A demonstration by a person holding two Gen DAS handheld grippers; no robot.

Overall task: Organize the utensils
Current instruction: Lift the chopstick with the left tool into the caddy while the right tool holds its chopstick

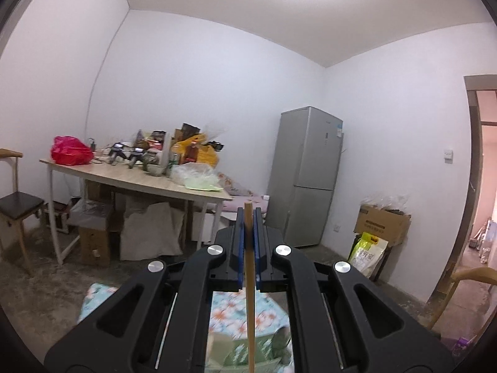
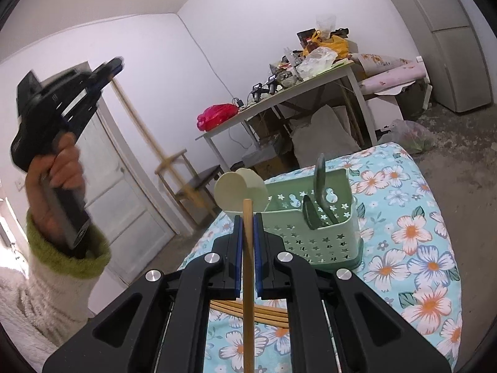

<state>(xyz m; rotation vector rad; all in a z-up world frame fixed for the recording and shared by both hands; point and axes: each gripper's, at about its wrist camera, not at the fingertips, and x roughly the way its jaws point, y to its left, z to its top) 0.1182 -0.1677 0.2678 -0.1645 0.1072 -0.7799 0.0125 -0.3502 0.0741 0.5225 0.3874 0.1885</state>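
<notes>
Chopsticks are held in both grippers: one wooden chopstick [image 2: 248,267] is clamped between the blue pads of the right gripper [image 2: 247,217], its long axis running along the jaws and its tip projecting just past them. Straight ahead of that tip and slightly to the right stands the green perforated utensil holder [image 2: 323,236] on the flower-patterned bed cover [image 2: 419,248]; cream spoons [image 2: 239,191] and dark spoons [image 2: 321,192] are already stood in it. More chopsticks [image 2: 264,312] are seen lying flat on the cover beneath the right gripper, crosswise to the held one. The left gripper [image 1: 248,214] is raised well above and to the left, also closed on a single chopstick [image 1: 249,279], and is pointed toward the room. The right gripper is judged nearer the holder; a tilt to upright seems needed before insertion.
</notes>
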